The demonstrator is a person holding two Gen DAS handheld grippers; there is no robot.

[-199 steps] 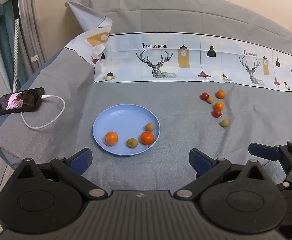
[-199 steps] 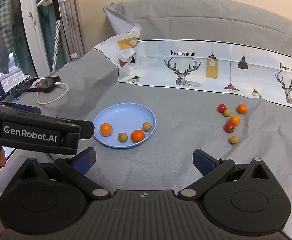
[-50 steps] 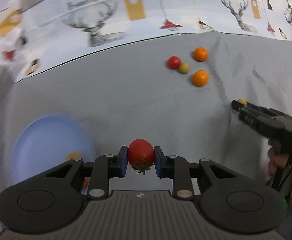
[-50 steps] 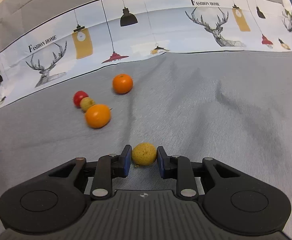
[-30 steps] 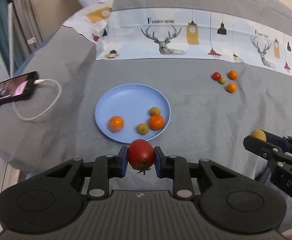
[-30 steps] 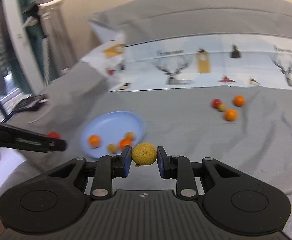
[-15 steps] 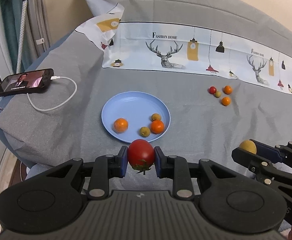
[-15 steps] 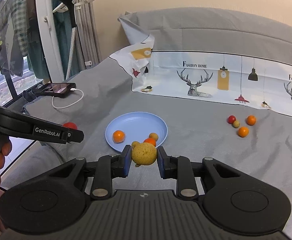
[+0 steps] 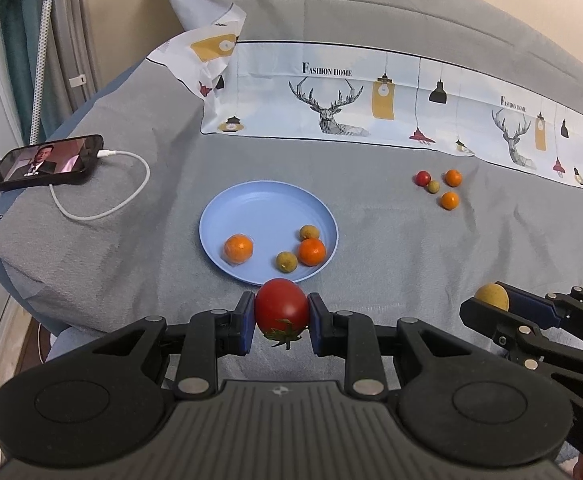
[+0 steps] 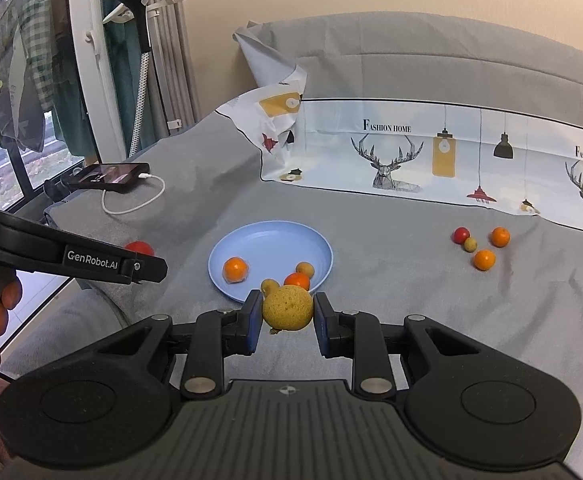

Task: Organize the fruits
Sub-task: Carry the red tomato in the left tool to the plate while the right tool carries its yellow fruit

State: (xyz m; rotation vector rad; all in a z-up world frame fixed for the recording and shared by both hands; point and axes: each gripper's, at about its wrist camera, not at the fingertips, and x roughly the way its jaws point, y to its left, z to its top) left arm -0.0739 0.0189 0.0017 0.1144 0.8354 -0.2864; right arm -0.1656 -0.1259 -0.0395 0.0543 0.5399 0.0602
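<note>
My left gripper [image 9: 281, 323] is shut on a red tomato [image 9: 281, 306], held above the grey cloth just in front of the blue plate [image 9: 251, 200]. My right gripper [image 10: 287, 314] is shut on a yellow-brown fruit [image 10: 287, 307], also near the plate's [image 10: 267, 240] front edge. The plate holds two oranges [image 9: 238, 247] [image 9: 312, 251] and two small green-yellow fruits [image 9: 286, 261]. A loose cluster of a red tomato [image 9: 423, 178], a small green fruit and two oranges [image 9: 450, 200] lies on the cloth to the right. The right gripper also shows in the left wrist view [image 9: 491, 300].
A phone [image 9: 45, 163] with a white charging cable [image 9: 103, 208] lies at the cloth's left edge. A printed deer-pattern sheet [image 9: 371, 108] runs along the back. The bed edge drops off at the left and front. A window and clothes stand are at the far left.
Both grippers have carried their fruits from the loose cluster back toward the plate. In the last half second both drew slightly closer to the plate.
</note>
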